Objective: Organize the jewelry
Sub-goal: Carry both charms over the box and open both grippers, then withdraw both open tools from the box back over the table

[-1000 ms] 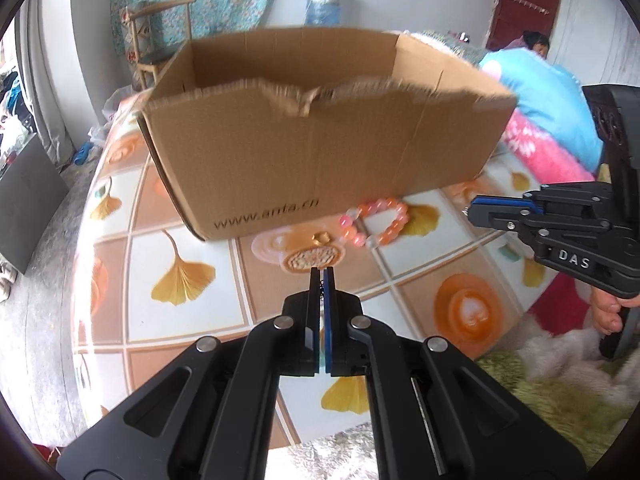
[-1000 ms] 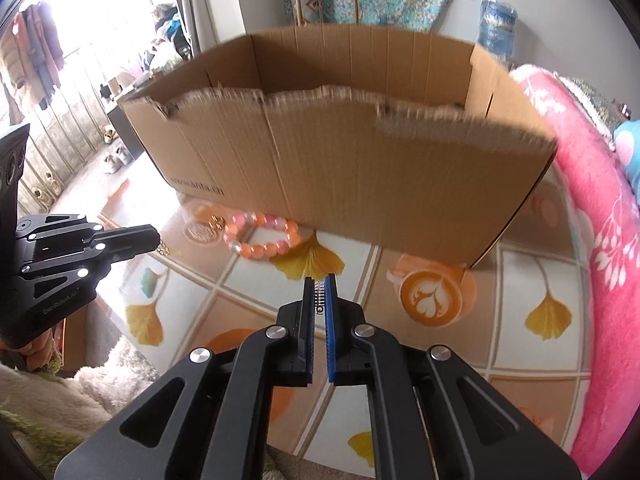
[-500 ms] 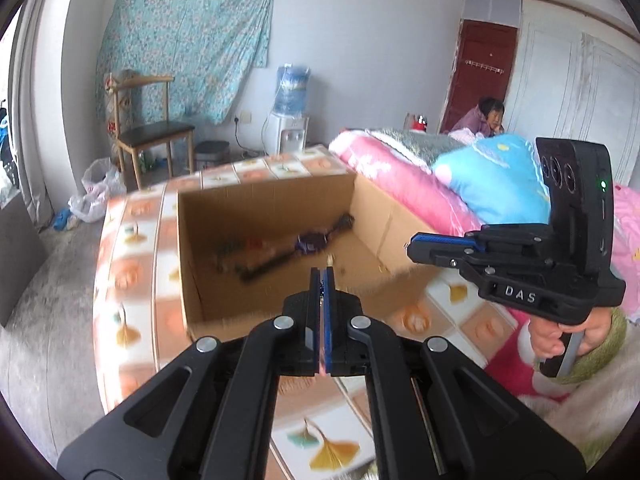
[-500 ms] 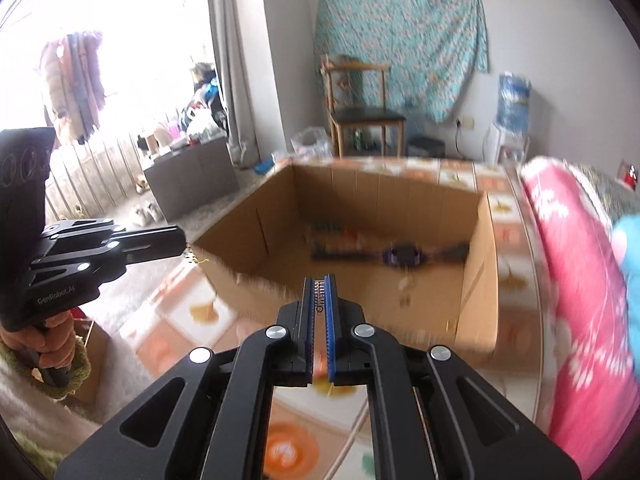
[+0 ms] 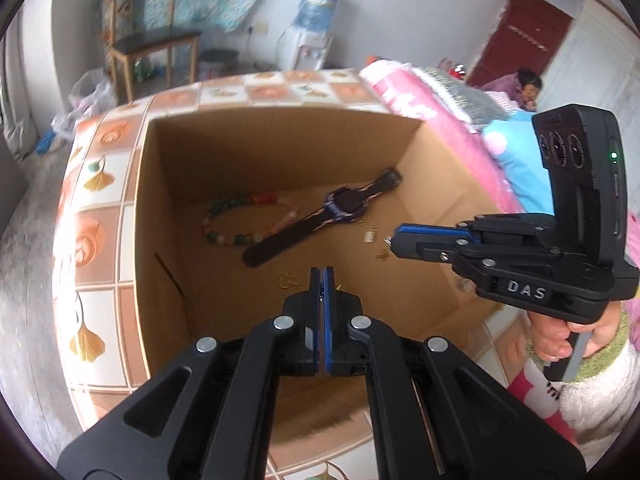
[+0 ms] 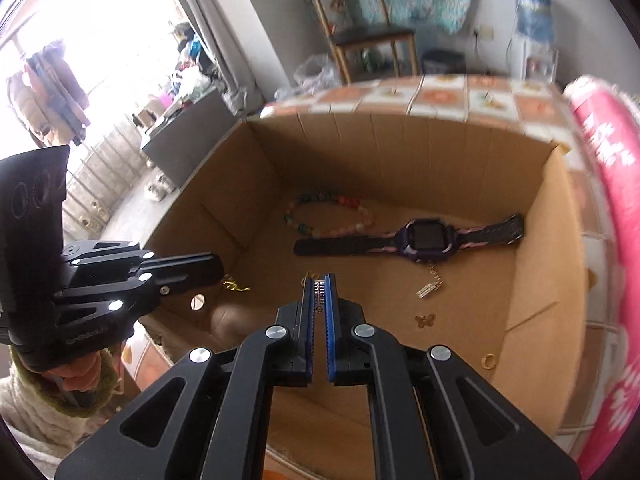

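Observation:
An open cardboard box (image 5: 224, 152) (image 6: 400, 152) stands on the tiled table. On its floor lie a bead bracelet (image 5: 248, 216) (image 6: 328, 216), a purple watch (image 5: 344, 204) (image 6: 424, 236), a silver chain piece (image 6: 430, 286), a gold butterfly (image 6: 424, 320) and a gold ring (image 6: 489, 361). My left gripper (image 5: 322, 272) (image 6: 220, 270) hangs over the box, shut on a small gold piece (image 6: 236, 286). My right gripper (image 6: 319, 280) (image 5: 394, 242) is beside it, shut on a small silver studded strip (image 6: 320, 292).
The table top (image 5: 100, 216) has orange and white leaf tiles. A pink blanket (image 6: 608, 168) lies to the right of the box. A wooden chair (image 5: 152, 44) and a water dispenser (image 5: 316, 12) stand by the far wall, and a person sits near the red door.
Both grippers rose from the table in front of the box to above its open top. The pink bracelet on the table has dropped out of view. Both stayed shut on their small pieces.

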Demonstrator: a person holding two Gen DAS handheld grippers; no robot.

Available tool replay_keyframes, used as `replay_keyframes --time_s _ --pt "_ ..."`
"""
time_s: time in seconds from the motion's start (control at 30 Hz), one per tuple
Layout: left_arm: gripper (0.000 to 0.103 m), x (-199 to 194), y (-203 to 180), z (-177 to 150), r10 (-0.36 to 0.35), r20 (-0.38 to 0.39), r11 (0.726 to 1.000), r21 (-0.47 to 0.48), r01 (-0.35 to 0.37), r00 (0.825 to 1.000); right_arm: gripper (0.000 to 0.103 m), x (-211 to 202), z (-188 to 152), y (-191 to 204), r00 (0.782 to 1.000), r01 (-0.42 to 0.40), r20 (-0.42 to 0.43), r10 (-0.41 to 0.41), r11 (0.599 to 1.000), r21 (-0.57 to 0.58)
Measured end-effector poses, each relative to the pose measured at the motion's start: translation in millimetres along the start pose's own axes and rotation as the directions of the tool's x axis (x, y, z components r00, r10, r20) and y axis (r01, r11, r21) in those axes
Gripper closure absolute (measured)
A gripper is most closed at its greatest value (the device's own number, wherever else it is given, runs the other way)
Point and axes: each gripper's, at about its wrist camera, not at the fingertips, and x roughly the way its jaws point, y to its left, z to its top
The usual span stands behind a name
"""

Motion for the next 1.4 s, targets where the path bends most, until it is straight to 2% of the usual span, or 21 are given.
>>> replay_keyframes --time_s 0.1,0.13,0.2,0.33,0.47,0.63,0.73,0.83,0.87,1.0,1.1,1.17,1.3,1.4 --pt "0.1 5.3 6.5 -0.3 0.0 -0.014 1.0 -0.025 0.0 1.0 0.096 4.9 -0.6 -2.1 1.0 0.008 -0.004 -0.008 1.0 0.009" --pt "0.094 4.6 8.3 -0.6 -0.015 -0.012 0.999 -0.033 0.014 1.0 0.094 4.0 -0.5 -3.0 1.0 0.005 -0.001 -0.005 1.0 0.017" --pt "0.084 2.8 7.8 -1.0 -0.022 -0.004 0.999 -0.037 0.022 1.0 0.085 -1.0 -0.7 -7.4 1.0 -0.012 0.017 0.011 0.999 0.033" --pt "0.082 -4.8 8.4 0.1 -0.012 0.022 0.999 -0.032 0.013 1.0 0.082 -15.1 1.4 -11.3 0.998 -0.024 0.056 0.021 0.999 0.049" --pt "0.075 -21.0 8.6 0.5 0.002 0.066 0.999 -0.038 0.0 0.998 0.073 -32.5 3.4 -13.7 0.994 -0.04 0.107 0.033 0.997 0.066" --pt "0.053 -54.8 3.6 -7.3 0.05 0.158 0.999 -0.026 -0.046 0.986 0.064 -63.2 -4.9 -14.1 0.98 -0.069 0.191 0.055 0.996 0.065" --pt "0.038 -85.4 -1.4 -23.8 0.059 0.233 0.998 -0.01 -0.058 0.971 0.059 -89.9 -23.2 -12.8 0.962 -0.098 0.261 0.083 0.994 0.046" --pt "0.025 -107.7 -3.3 -43.5 0.053 0.271 0.998 0.011 -0.058 0.961 0.058 -113.6 -48.5 -11.0 0.946 -0.117 0.307 0.105 0.993 0.021" --pt "0.024 -112.7 -3.4 -49.8 0.051 0.278 0.998 0.016 -0.058 0.959 0.058 -119.0 -57.9 -10.0 0.943 -0.12 0.313 0.11 0.993 0.011" --pt "0.016 -122.5 -2.6 -79.1 0.008 0.264 1.0 0.024 -0.015 0.965 0.057 -121.7 -95.2 -4.9 0.951 -0.142 0.277 0.137 0.99 -0.002" --pt "0.014 -111.4 -0.1 -100.3 -0.022 0.199 1.0 0.004 0.021 0.98 0.057 -104.2 -118.7 -2.1 0.967 -0.154 0.212 0.145 0.988 0.027" --pt "0.014 -96.4 -0.9 -111.4 -0.017 0.15 1.0 -0.008 0.019 0.989 0.057 -84.6 -127.8 0.1 0.978 -0.139 0.163 0.128 0.989 0.057" --pt "0.014 -58.1 -2.7 -123.7 0.014 0.057 1.0 -0.02 -0.013 0.998 0.057 -35.6 -131.1 12.3 0.998 -0.001 0.056 -0.003 0.998 0.064" --pt "0.014 -33.8 -2.3 -132.5 0.044 0.011 0.999 -0.029 -0.044 0.999 0.059 -5.6 -125.8 21.6 0.993 0.116 0.018 -0.116 0.993 0.018"
